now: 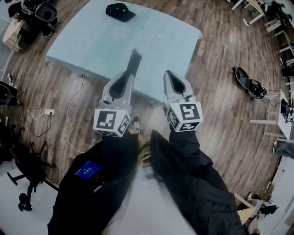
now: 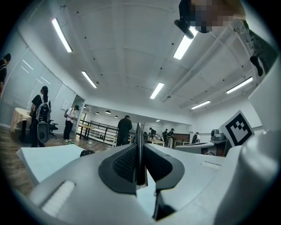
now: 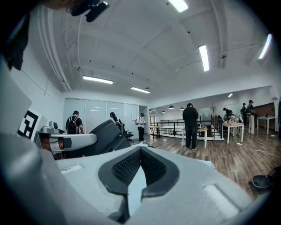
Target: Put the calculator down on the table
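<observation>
The calculator [image 1: 133,62] is a thin dark slab that sticks forward out of my left gripper [image 1: 129,76], which is shut on it. In the left gripper view the calculator [image 2: 139,132] shows edge-on between the two pads. It hangs above the near edge of the table [image 1: 92,41], which has a light blue cloth. My right gripper [image 1: 169,74] is beside it on the right, also over the near edge; its jaws are shut with nothing between them [image 3: 140,150]. The right gripper view shows the calculator [image 3: 103,134] at its left.
A black cap [image 1: 120,11] lies at the table's far side. On the wooden floor are cables [image 1: 69,124], an office chair [image 1: 25,176] at the left and a black bag [image 1: 245,80] at the right. Several people stand at tables further back in the room.
</observation>
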Action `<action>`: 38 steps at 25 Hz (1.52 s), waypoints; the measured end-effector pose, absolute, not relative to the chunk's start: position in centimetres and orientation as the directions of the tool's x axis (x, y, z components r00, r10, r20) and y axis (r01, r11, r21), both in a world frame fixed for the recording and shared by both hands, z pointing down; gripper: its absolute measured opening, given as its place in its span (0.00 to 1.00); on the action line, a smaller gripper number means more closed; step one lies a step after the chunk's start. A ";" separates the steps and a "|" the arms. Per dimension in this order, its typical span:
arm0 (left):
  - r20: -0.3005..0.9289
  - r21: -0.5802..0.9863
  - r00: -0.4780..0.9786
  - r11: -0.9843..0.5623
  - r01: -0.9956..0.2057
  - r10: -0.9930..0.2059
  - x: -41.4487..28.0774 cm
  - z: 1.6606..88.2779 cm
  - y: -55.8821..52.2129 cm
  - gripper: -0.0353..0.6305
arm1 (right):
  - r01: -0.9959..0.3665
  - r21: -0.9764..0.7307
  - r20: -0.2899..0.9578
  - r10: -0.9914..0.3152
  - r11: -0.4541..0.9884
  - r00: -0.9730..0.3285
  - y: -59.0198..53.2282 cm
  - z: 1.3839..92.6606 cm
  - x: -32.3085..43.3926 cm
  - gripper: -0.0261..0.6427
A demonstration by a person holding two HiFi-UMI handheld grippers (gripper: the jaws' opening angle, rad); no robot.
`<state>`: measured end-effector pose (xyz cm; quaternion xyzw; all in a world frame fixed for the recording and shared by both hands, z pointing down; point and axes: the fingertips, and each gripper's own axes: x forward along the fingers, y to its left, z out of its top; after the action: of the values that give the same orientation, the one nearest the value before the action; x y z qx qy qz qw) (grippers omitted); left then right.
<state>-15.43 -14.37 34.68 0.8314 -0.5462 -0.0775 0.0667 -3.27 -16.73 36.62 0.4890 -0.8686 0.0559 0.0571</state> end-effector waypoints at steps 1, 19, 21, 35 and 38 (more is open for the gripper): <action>-0.051 0.197 0.394 -0.396 -0.897 -0.918 -15.4 34.9 -14.9 0.12 | -0.856 -0.044 0.159 -0.842 0.515 -0.515 -17.1 36.9 -3.3 0.04; 0.128 0.143 0.348 -0.330 -0.933 -0.929 -10.9 41.0 -21.6 0.12 | -0.801 -0.106 0.284 -0.754 0.589 -0.592 -23.8 42.5 -1.4 0.04; 0.170 0.127 0.351 -0.332 -0.935 -0.921 -10.2 42.7 -22.1 0.12 | -0.804 -0.111 0.313 -0.748 0.584 -0.586 -24.2 43.7 -0.7 0.04; 0.425 0.051 0.332 -0.344 -0.937 -0.842 -10.3 54.3 -23.8 0.12 | -0.788 -0.215 0.496 -0.631 0.576 -0.597 -26.2 53.8 -1.5 0.04; 0.453 0.018 0.328 -0.359 -0.933 -0.829 -10.5 55.9 -24.5 0.12 | -0.788 -0.229 0.523 -0.611 0.571 -0.594 -26.7 55.4 -1.8 0.04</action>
<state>-10.50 -24.52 55.89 0.8029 -0.5487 0.1870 0.1389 -1.82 -26.74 55.37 0.4048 -0.8641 0.2247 0.1974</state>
